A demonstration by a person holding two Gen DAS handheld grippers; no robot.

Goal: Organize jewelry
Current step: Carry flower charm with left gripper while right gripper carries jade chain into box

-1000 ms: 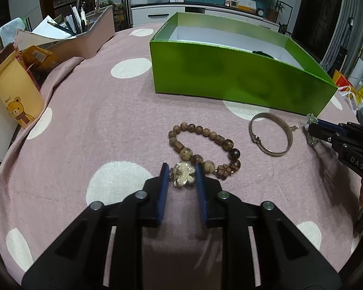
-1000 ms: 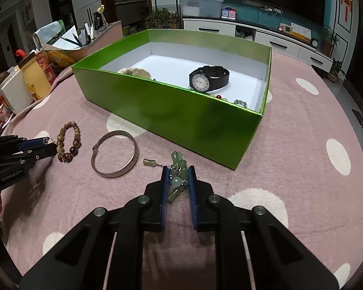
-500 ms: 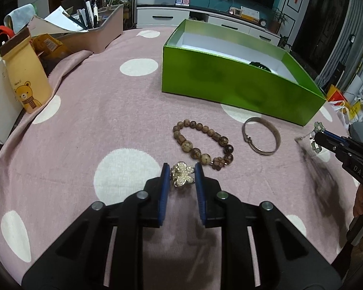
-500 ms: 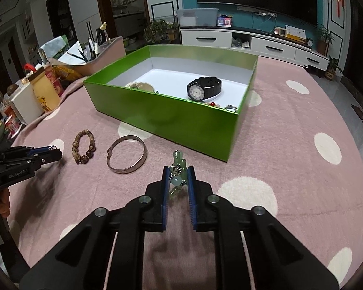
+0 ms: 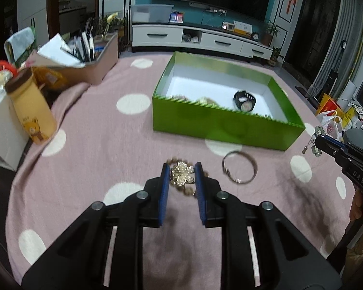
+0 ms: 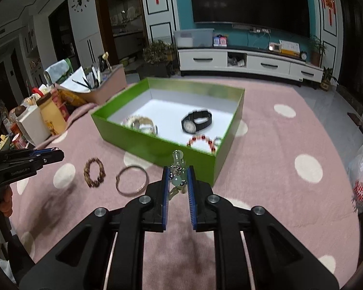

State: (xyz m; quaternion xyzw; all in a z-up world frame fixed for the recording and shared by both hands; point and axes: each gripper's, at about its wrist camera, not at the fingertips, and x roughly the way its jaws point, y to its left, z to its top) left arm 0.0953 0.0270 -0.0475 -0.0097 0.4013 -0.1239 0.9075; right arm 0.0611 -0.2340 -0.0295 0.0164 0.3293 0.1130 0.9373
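I held a gold flower brooch (image 5: 183, 176) in my left tongs and a pale green bead charm (image 6: 177, 178) in my right, both lifted. A wooden bead bracelet (image 6: 94, 176) and silver bangle (image 6: 132, 180) lay on the cloth before the open green box (image 6: 157, 148).

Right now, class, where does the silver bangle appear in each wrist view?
Left wrist view: silver bangle lies on the cloth right of centre, in front of the green box.
Right wrist view: silver bangle lies lower left of centre, beside the bead bracelet.
Shared landmark: the green box.
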